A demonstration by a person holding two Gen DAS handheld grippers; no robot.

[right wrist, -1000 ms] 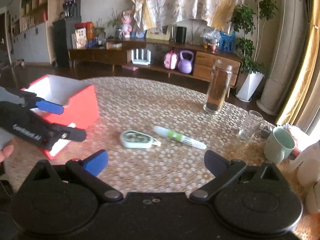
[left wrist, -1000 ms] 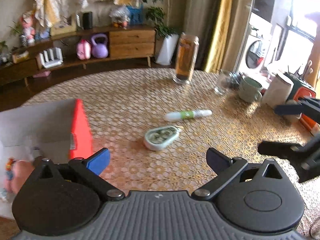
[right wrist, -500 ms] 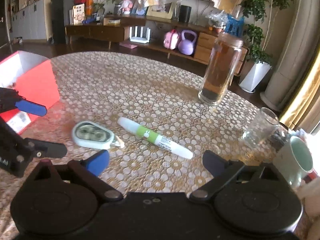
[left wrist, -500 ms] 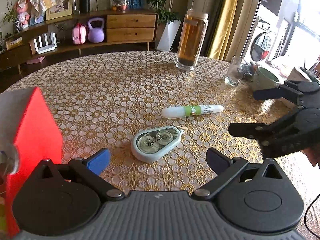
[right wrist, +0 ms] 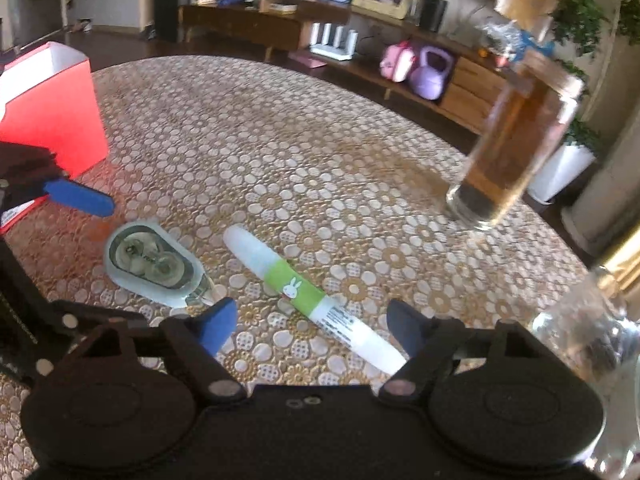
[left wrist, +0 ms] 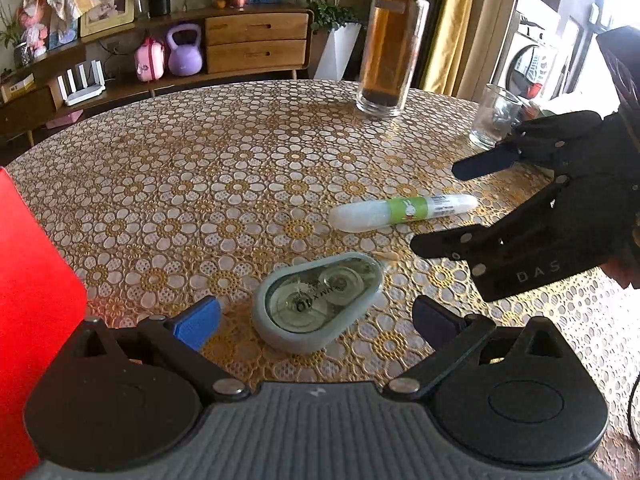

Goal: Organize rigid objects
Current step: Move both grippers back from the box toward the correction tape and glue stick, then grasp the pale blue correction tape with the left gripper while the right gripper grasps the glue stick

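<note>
Black left gripper (left wrist: 316, 316) tilted down, jaws spread astride correction tape (left wrist: 318, 300), untouched.

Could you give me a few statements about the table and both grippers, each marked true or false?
1. The correction tape dispenser lies flat between the open fingers of the left gripper. True.
2. The right gripper is clamped on the tall glass jar. False: its jaws are closing around the white and green pen, and the jar stands apart.
3. The pen stands upright. False: it lies on the tablecloth.
4. A red box sits at the table's edge. True.
5. The small empty glass lies tipped over. False: it stands upright.
</note>
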